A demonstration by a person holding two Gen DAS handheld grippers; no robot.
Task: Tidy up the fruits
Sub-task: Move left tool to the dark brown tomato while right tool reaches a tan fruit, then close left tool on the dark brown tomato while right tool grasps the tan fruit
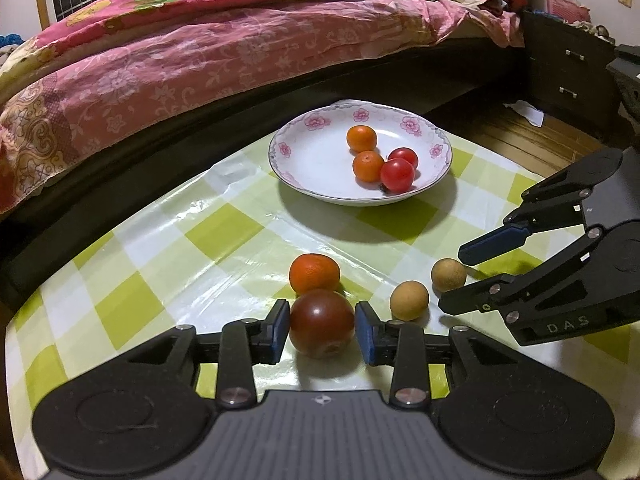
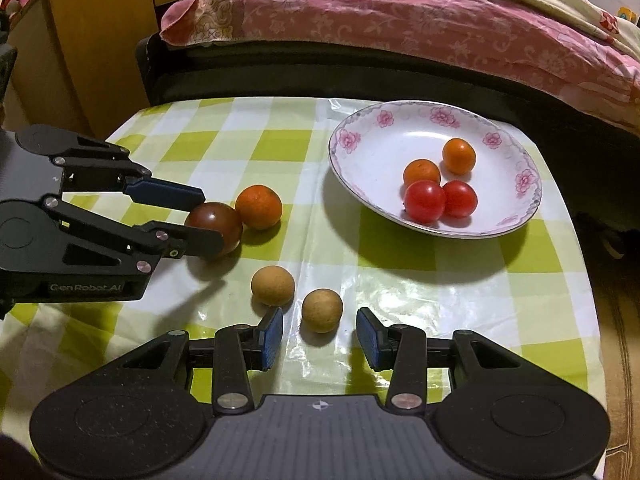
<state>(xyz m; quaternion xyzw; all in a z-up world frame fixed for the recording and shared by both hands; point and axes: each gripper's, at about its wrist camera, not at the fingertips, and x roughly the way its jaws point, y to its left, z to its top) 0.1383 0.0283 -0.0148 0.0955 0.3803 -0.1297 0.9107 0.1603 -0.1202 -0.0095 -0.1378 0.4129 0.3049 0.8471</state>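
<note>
A white flowered plate holds two small oranges and two red tomatoes. On the checked cloth lie a dark red tomato, an orange and two tan longans. My left gripper has its pads on either side of the dark tomato, with a slight gap on the right. My right gripper is open, with one longan between its fingers, untouched.
A bed with a pink floral quilt runs along the far table edge. A dark nightstand stands at the right of the left wrist view. A wooden cabinet stands at the left of the right wrist view.
</note>
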